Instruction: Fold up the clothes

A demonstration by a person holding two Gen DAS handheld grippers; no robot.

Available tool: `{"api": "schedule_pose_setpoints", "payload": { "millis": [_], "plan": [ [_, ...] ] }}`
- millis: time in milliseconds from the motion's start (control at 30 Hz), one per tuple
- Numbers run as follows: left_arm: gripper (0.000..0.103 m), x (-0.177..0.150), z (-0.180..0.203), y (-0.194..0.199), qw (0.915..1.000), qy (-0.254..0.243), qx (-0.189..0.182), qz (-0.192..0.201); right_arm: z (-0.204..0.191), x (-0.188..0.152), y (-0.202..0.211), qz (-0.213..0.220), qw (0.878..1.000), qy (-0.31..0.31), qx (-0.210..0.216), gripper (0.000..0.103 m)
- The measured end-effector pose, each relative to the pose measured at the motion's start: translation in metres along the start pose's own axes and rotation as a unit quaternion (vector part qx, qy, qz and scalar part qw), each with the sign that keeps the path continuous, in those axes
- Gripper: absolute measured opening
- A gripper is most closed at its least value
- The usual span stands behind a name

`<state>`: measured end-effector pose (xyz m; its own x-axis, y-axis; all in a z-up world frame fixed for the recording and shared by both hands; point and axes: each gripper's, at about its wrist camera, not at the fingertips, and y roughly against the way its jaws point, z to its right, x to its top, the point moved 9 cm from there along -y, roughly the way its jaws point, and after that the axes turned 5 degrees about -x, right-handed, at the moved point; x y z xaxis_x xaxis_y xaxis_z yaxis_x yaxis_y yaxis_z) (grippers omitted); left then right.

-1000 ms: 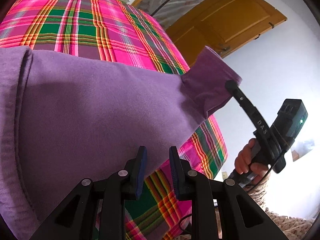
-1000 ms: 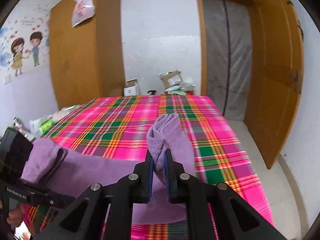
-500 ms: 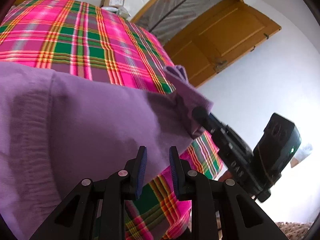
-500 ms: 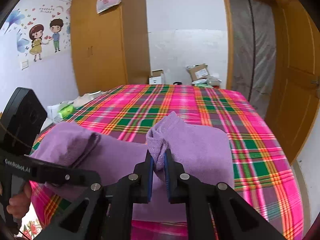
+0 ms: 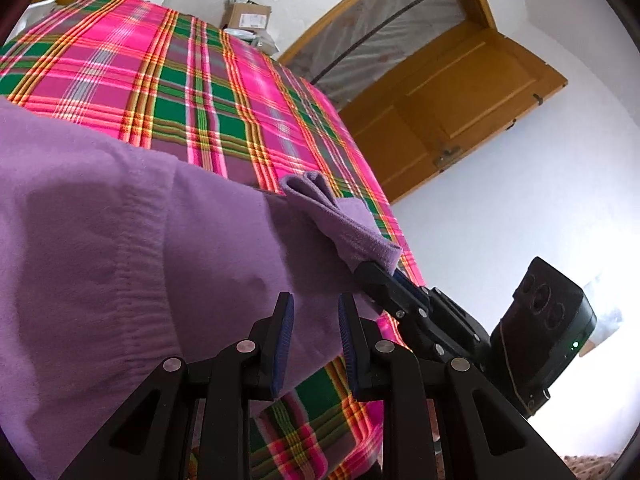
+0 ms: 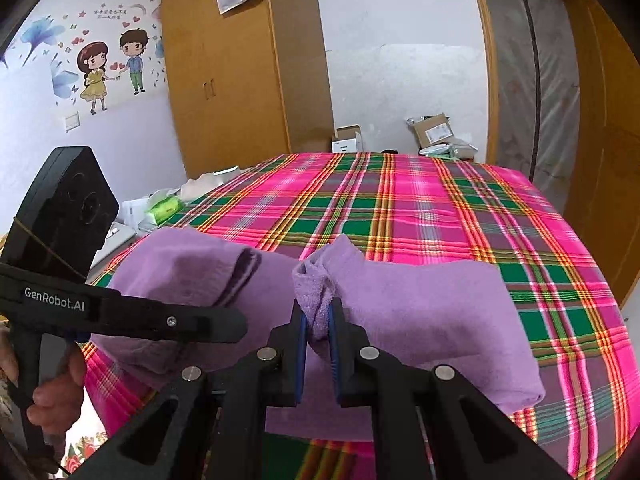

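A purple garment (image 6: pixel 420 312) lies partly folded on the pink and green plaid bed (image 6: pixel 420 208). My right gripper (image 6: pixel 318 312) is shut on a bunched corner of it, held just above the folded layers. In the left wrist view that gripper (image 5: pixel 360 270) comes in from the right with the purple corner (image 5: pixel 344 224) in its jaws. My left gripper (image 5: pixel 315 308) is open over the garment's near edge, with purple cloth (image 5: pixel 120 260) showing behind its fingers. Seen from the right wrist, the left gripper (image 6: pixel 240 324) rests against the garment's rolled left end, a hand (image 6: pixel 52 396) on its handle.
A wooden wardrobe (image 6: pixel 240 60) stands behind the bed. An open wooden door (image 5: pixel 460 96) is on the right. Cardboard boxes (image 6: pixel 432 132) sit on the floor past the bed's far end. Small items (image 6: pixel 160 208) lie off the bed's left side.
My right gripper has carried the purple corner in toward the left gripper and lower, laying the cloth over itself. The left gripper has stayed open by the near edge.
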<state>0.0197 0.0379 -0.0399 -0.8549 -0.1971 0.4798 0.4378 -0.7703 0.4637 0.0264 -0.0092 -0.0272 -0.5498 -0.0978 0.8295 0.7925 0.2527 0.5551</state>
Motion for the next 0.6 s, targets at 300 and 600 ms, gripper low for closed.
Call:
{"api": "schedule_pose_setpoints", "payload": {
  "millis": [300, 600],
  "plan": [
    [0.023, 0.0, -0.012, 0.006, 0.9999, 0.011, 0.005, 0.005, -0.01, -0.02, -0.021, -0.034, 0.999, -0.001, 0.003, 0.011],
    [0.023, 0.001, -0.015, 0.005, 0.9998, 0.013, 0.017, 0.005, -0.01, -0.034, -0.025, -0.07, 0.996, -0.035, 0.035, 0.017]
  ]
}}
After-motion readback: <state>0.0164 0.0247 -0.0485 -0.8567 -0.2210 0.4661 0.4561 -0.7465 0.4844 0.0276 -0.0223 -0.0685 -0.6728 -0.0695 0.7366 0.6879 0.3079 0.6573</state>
